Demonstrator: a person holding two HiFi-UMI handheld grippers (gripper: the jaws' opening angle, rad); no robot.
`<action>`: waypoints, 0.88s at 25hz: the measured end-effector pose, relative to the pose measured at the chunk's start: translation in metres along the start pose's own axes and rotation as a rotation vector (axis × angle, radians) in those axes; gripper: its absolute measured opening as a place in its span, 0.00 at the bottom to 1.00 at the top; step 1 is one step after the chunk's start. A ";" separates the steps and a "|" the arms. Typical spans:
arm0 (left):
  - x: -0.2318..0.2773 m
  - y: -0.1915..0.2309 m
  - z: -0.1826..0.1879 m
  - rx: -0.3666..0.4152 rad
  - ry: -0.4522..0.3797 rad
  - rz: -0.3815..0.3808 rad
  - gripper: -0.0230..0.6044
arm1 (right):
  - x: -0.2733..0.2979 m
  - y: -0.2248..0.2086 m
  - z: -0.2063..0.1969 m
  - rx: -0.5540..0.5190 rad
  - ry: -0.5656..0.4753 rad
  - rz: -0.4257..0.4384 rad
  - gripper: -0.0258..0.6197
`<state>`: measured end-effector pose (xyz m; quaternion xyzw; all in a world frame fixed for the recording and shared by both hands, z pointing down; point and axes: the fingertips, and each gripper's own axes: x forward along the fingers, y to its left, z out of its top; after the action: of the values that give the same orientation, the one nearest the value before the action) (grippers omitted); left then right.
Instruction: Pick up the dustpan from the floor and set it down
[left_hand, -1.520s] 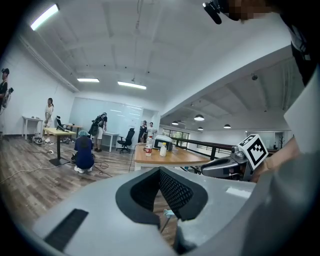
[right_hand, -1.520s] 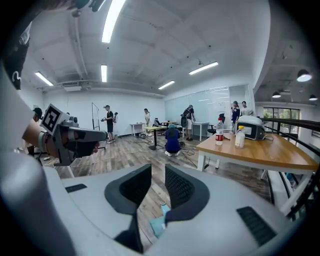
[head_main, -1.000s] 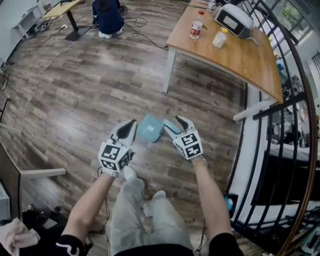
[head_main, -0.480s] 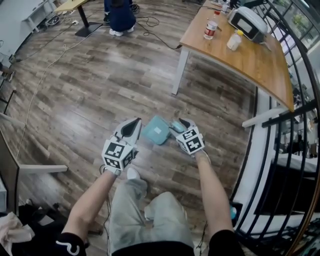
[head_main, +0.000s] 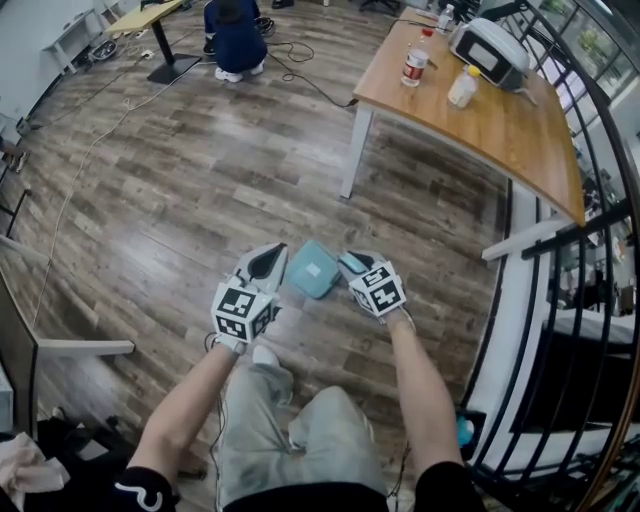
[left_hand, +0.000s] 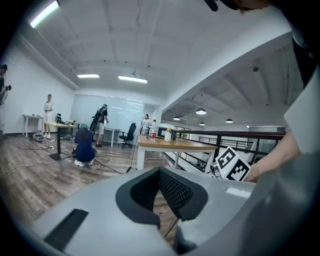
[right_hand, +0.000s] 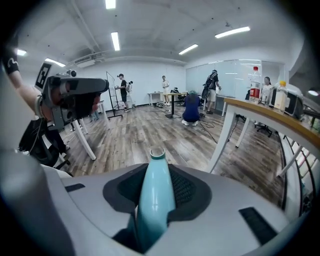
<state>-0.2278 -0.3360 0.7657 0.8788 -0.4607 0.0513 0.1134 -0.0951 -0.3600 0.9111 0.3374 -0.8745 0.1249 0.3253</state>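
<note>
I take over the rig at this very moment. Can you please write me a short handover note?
Right hand-held gripper: jaws have just been closing, now shut on the dustpan handle.
Left hand-held gripper: shut, empty, beside the pan.
Dustpan: apparently on the floor, between both grippers.
Done: grasp. Left: lift it, set it down.

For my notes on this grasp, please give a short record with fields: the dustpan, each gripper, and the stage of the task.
dustpan: teal, on the wooden floor between the two grippers
right gripper: jaws have just been closing, now pressing on the dustpan's handle
left gripper: shut, empty, beside the dustpan
stage: gripped, not yet lifted
</note>
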 end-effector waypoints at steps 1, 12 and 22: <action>0.000 -0.002 0.001 0.004 0.002 -0.004 0.03 | -0.001 -0.001 -0.001 0.009 0.001 -0.002 0.21; -0.007 -0.016 0.040 0.048 0.025 -0.028 0.03 | -0.057 -0.010 -0.011 0.110 0.030 -0.068 0.21; -0.017 -0.069 0.121 0.043 0.054 -0.073 0.03 | -0.181 -0.018 0.025 0.207 0.032 -0.173 0.21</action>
<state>-0.1828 -0.3148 0.6342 0.8957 -0.4237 0.0807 0.1086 0.0069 -0.2920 0.7740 0.4410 -0.8194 0.1913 0.3123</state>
